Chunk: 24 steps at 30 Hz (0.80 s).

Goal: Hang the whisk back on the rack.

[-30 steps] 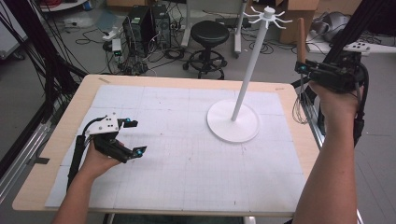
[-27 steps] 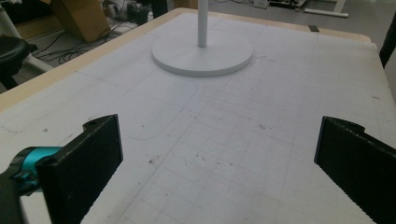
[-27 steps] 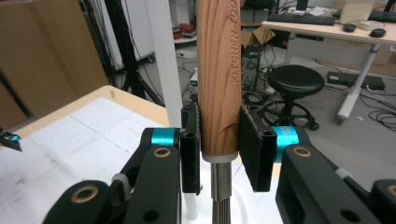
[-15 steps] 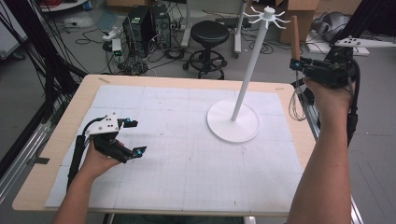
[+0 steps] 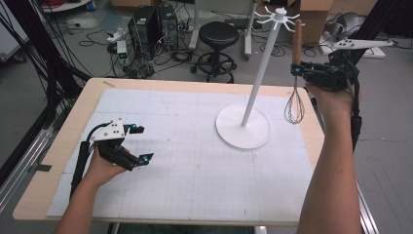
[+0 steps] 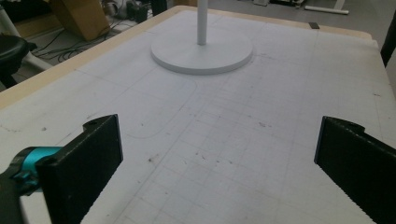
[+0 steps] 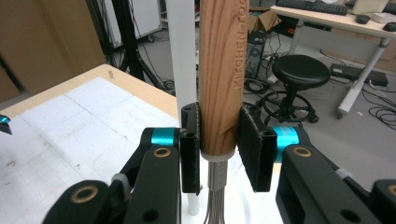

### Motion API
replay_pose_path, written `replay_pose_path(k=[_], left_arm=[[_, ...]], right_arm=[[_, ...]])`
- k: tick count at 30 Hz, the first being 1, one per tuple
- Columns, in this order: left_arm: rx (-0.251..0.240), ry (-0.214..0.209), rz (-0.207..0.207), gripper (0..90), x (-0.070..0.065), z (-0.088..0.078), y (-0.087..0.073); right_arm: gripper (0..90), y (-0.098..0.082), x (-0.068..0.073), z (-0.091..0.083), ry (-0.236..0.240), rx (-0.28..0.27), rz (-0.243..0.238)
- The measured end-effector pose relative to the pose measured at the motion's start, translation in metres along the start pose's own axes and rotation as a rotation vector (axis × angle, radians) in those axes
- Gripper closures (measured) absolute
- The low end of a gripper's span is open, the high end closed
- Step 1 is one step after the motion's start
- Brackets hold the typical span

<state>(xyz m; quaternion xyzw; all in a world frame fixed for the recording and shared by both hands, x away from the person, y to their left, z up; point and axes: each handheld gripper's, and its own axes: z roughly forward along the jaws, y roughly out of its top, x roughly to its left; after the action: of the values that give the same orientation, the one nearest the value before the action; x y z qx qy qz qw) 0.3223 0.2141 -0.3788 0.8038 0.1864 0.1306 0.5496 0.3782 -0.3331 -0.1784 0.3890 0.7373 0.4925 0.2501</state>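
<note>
Since the earlier frame the right gripper (image 5: 298,69) has shifted in from the table's right edge toward the white hanging stand (image 5: 243,130), carrying the whisk (image 5: 294,100) with it; left gripper (image 5: 140,144) hasn't budged. The table (image 5: 78,122) carries the gridded white mat (image 5: 195,161); the stand is upright on the mat's right half with its hook crown (image 5: 278,14) at the top, and the whisk hangs upright just right of the pole (image 7: 183,51), wire head down, off the mat. Right jaws are clenched on the lower end of the wooden handle (image 7: 220,70); left jaws are spread wide, nothing between them, low over the mat's left side.
</note>
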Motion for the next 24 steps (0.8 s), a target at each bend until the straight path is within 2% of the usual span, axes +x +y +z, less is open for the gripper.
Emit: replay_pose_path(k=[14,16,20,24], left_arm=[[0.004,0.000,-0.001,1.6,0.0004,-0.0003,-0.0006],[0.005,0.001,-0.002,1.6,0.0007,-0.0003,-0.0008],[0.007,0.001,0.000,1.6,0.0007,0.0001,-0.0009],[0.006,0.001,0.000,1.6,0.0007,-0.0001,-0.0008]], right_arm=[[70.1,0.0021,0.0019,0.0103,0.012,0.017,-0.013],[68.6,0.0023,0.0026,0.0098,0.009,0.023,-0.021],[59.1,0.0016,0.0048,0.0092,-0.022,0.048,-0.046],[56.6,-0.0011,0.0063,0.0030,-0.013,0.034,-0.049]])
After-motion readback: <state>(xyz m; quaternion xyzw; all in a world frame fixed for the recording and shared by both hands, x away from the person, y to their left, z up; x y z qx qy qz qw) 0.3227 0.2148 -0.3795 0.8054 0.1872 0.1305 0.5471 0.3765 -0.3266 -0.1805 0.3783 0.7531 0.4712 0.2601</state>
